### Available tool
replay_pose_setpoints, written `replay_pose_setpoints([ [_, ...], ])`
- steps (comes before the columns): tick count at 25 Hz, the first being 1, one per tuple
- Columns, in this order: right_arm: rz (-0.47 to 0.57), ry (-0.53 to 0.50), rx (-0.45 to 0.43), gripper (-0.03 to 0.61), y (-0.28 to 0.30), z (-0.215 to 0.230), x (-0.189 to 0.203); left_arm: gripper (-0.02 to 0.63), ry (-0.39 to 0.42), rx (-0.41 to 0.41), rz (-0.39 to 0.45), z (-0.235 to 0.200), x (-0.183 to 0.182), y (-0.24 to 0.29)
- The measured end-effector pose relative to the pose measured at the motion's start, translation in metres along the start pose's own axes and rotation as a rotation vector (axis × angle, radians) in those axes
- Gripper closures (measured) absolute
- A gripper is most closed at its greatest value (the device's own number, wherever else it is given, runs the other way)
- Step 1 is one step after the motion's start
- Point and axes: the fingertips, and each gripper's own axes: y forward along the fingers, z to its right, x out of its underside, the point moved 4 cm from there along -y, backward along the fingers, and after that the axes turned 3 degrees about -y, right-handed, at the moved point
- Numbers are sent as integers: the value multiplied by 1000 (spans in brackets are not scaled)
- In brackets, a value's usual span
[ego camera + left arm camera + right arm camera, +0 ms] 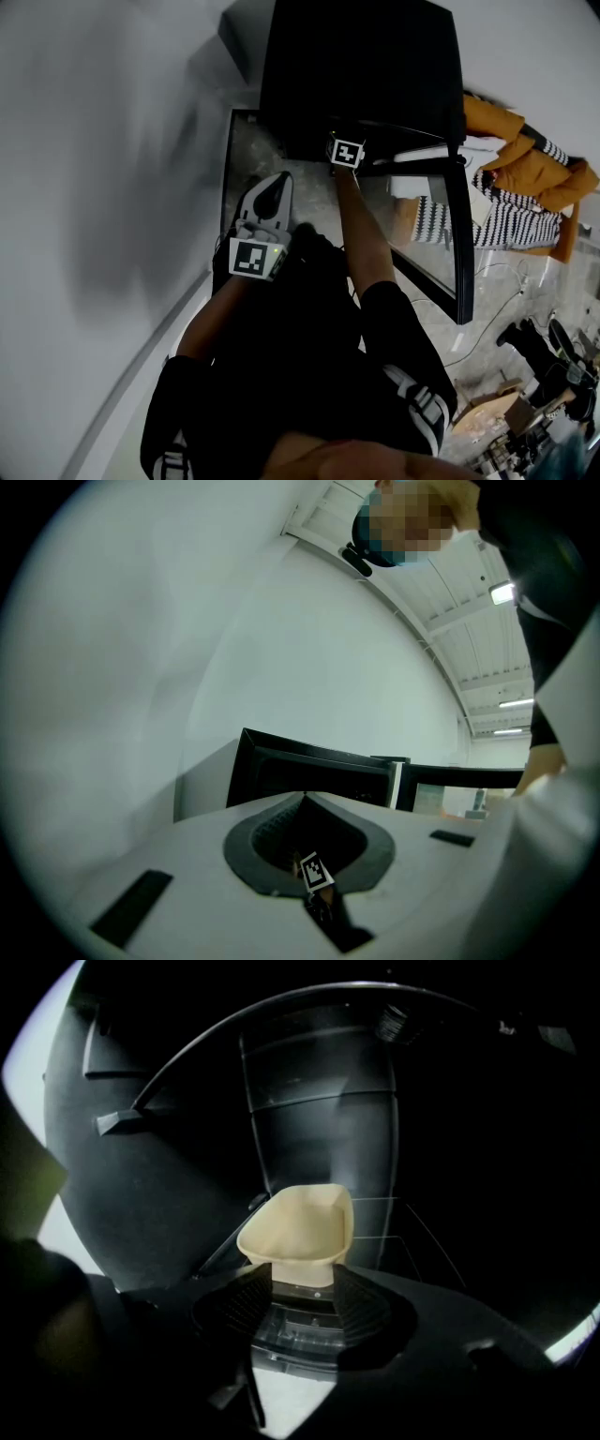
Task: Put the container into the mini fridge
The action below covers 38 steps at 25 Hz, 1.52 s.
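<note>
Cream plastic container (298, 1227), flared, with a narrow base: inside the black mini fridge (319, 1129), its base clamped between the ribbed pads of the right tool (300, 1277). Wire shelf (398, 1232): just beyond the container, to its right. Black-framed fridge door (457, 234): swung open on the person's right. Left tool (302, 797): held outside the fridge near the white wall (187, 621), jaws closed together. Orange jacket (534, 164): lying beyond the open door.
</note>
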Motion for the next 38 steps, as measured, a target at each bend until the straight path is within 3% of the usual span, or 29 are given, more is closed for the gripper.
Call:
replay_pose_setpoints([
  [10, -52, 4, 4, 382, -26, 4, 21, 609, 17, -19, -1, 19, -18, -14],
  [20, -55, 29, -11, 540, -99, 4, 34, 609, 1, -83, 62, 67, -49, -39],
  [26, -102, 45, 1, 575, -137, 9, 42, 609, 7, -134, 65, 71, -63, -54],
  [38, -72, 67, 32, 577, -209, -10, 47, 611, 11, -59, 41, 69, -71, -79],
])
